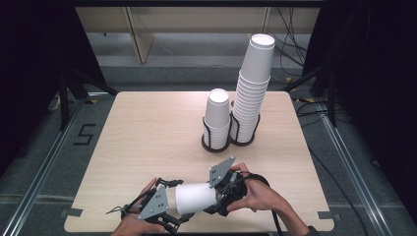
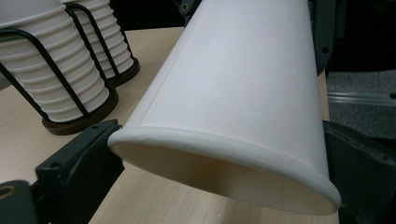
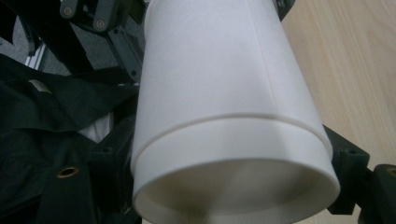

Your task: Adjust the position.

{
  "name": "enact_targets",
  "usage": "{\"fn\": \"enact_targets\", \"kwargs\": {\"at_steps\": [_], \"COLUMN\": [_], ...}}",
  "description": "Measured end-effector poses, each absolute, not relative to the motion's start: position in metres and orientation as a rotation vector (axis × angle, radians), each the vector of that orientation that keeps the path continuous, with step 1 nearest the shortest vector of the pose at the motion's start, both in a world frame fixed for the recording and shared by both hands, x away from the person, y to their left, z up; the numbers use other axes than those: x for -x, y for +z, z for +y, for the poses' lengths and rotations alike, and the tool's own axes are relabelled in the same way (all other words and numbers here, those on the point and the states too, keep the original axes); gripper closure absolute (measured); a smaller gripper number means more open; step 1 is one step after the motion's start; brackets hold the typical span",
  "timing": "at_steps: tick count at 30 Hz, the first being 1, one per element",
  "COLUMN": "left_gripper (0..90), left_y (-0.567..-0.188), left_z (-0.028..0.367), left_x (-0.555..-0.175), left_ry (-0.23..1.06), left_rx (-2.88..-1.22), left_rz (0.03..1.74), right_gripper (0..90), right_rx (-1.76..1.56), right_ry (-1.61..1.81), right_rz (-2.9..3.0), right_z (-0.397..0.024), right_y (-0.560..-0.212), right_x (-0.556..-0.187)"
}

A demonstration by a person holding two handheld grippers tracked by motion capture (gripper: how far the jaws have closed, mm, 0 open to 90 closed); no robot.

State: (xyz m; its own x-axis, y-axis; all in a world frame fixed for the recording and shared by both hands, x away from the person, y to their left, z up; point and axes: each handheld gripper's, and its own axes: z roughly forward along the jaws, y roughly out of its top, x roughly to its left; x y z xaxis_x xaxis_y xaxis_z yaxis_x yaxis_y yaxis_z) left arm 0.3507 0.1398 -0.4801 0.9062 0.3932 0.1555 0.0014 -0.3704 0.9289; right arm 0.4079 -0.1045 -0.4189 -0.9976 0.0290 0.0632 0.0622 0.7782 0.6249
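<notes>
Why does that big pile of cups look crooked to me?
It is crooked: the tall cup stack in its black wire holder leans right toward its top. The short stack beside it stands straight. Nothing is spilled or crushed.

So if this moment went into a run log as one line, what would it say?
held: paper cup on its side | left gripper: jaws around rim end | right gripper: at base end | two cup stacks in holders behind

Wooden table (image 1: pixel 147 132), grey floor (image 1: pixel 44 147)
</notes>
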Motion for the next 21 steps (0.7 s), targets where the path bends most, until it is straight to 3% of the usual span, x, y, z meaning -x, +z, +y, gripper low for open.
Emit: {"fn": "enact_targets", "kwargs": {"at_steps": [8, 21], "left_gripper": [4.2, 10.8], "left_y": [-0.4794, -0.4736], "left_z": [0.1395, 0.1386], "left_x": [-0.3511, -0.3468], "left_ry": [0.409, 0.471], "left_rx": [-1.894, -2.004], "left_rz": [0.291, 0.220], "right_gripper": [24.0, 24.1], "right_rx": [0.094, 0.057], "right_ry": [-1.083, -1.015], "right_rz": [-2.850, -2.918], "right_z": [-0.1075, -0.1058], "right_y": [-0.4172, -0.4216], "right_x": [-0.4089, -0.4076]}}
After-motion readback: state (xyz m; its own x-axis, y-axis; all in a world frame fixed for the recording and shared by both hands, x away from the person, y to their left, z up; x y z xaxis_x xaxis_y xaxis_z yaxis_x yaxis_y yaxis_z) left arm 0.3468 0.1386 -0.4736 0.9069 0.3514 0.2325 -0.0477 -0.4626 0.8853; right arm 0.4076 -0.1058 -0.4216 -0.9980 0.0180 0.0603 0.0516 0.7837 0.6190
